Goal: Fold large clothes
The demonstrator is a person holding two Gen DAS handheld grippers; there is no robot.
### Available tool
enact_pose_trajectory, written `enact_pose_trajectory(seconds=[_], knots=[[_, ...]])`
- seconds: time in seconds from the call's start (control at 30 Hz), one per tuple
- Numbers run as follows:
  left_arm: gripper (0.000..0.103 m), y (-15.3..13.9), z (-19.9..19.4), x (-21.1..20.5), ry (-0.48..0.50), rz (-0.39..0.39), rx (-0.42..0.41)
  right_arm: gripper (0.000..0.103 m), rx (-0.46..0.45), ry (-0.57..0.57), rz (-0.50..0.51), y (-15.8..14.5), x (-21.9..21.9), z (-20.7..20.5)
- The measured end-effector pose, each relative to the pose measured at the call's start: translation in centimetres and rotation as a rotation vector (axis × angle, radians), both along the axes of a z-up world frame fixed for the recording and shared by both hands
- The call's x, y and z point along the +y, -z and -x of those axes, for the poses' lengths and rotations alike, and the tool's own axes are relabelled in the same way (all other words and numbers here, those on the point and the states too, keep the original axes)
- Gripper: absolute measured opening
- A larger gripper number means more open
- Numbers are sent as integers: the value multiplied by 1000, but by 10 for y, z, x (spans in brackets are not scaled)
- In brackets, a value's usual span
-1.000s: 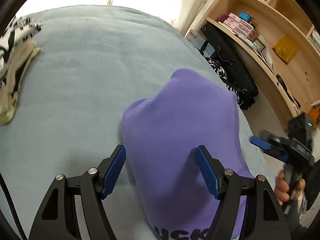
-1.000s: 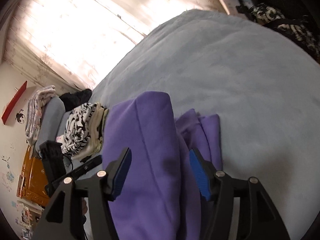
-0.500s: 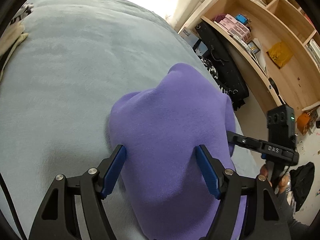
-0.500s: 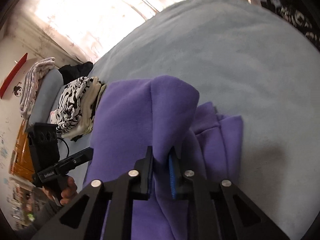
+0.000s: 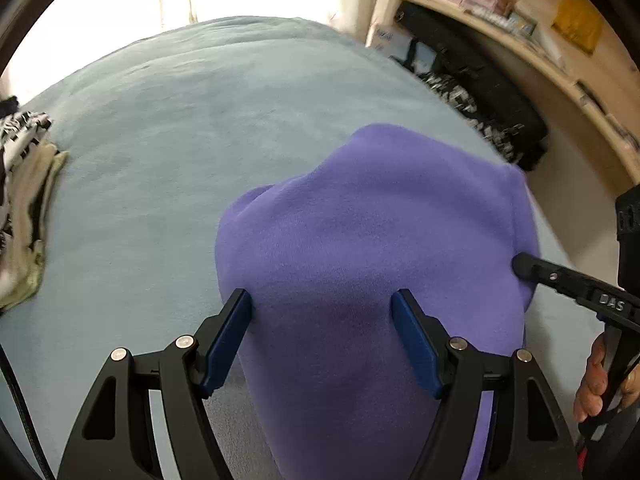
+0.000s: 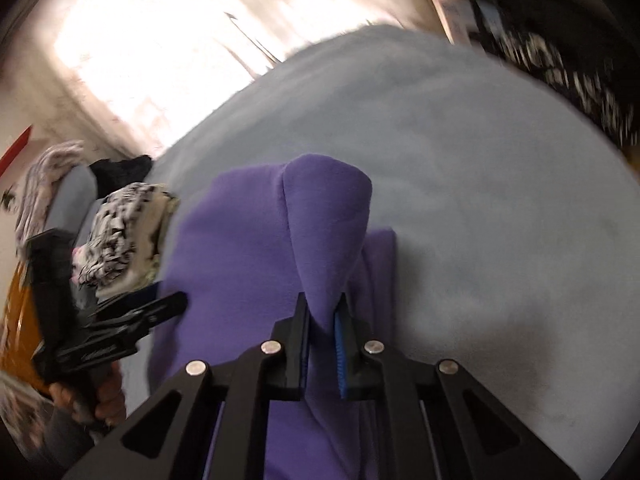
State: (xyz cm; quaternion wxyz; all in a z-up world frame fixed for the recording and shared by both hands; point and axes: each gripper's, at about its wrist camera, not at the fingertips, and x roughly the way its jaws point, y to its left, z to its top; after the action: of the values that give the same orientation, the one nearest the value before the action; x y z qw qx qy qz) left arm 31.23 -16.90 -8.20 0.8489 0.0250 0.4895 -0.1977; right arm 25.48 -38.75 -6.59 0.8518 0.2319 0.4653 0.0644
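Note:
A purple sweatshirt (image 5: 360, 240) lies bunched on the grey-blue bed cover (image 5: 180, 120). My left gripper (image 5: 322, 320) hangs open just above its near part, one blue pad at the fabric's left edge and the other over the cloth. My right gripper (image 6: 322, 320) is shut on a raised ridge of the purple sweatshirt (image 6: 240, 240), which stands up in a cone from the jaws. In the left wrist view the right gripper's black fingers (image 5: 532, 268) bite into the garment's right edge. The right wrist view shows the left gripper (image 6: 176, 304) at the garment's left side.
A stack of folded black-and-white patterned clothes (image 5: 20, 160) sits at the bed's left side (image 6: 124, 232). Beyond the bed's right edge are a black bag (image 5: 480, 92) and a wooden shelf (image 5: 520, 28). A hand (image 5: 596, 380) holds the right gripper's handle.
My right gripper went from open over the sweatshirt to shut on a fold of it, now pulled up into a ridge. My left gripper shifted sideways, staying open over the cloth.

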Motion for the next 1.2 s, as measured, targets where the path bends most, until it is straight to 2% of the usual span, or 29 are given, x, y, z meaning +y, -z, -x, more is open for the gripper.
enact_pose_trajectory(seconds=[0.13,0.2,0.23,0.3,0.33,0.37,0.43,0.5,0.57,0.67,0.7,0.77,0.83,1.0,1.2], knots=[[72,9,-7,-15,-42,-75,0,14,82,29,1,38,-1,-20],[75,15,-9,-23,-46,-113,-20,21,108,47,21,53,3,-27],[75,16,-9,-26,-52,-122,-34,26,116,57,22,56,2,-27],[76,15,-7,-26,-60,-124,-51,30,131,65,2,55,-3,-27],[76,15,-5,-23,-61,-121,-59,39,143,76,11,50,-7,-27],[76,15,-5,-23,-60,-120,-71,42,149,91,33,42,-9,-26],[76,15,-1,-21,-65,-115,-94,43,123,106,103,22,-6,-24],[76,17,2,-17,-68,-110,-105,45,58,113,193,1,3,-24],[76,17,3,-18,-74,-109,-110,45,2,86,174,-10,10,-33],[76,17,4,-23,-79,-124,-118,44,-38,48,113,-6,20,-55],[76,18,5,-24,-79,-129,-123,44,-20,44,112,1,22,-63],[76,19,7,-26,-79,-140,-136,41,77,63,155,30,22,-81],[76,22,10,-29,-83,-155,-152,41,73,77,141,43,19,-82],[76,21,12,-25,-84,-145,-161,41,70,73,161,36,16,-72],[79,14,17,-12,-110,-105,-160,43,88,63,118,14,14,-54]])
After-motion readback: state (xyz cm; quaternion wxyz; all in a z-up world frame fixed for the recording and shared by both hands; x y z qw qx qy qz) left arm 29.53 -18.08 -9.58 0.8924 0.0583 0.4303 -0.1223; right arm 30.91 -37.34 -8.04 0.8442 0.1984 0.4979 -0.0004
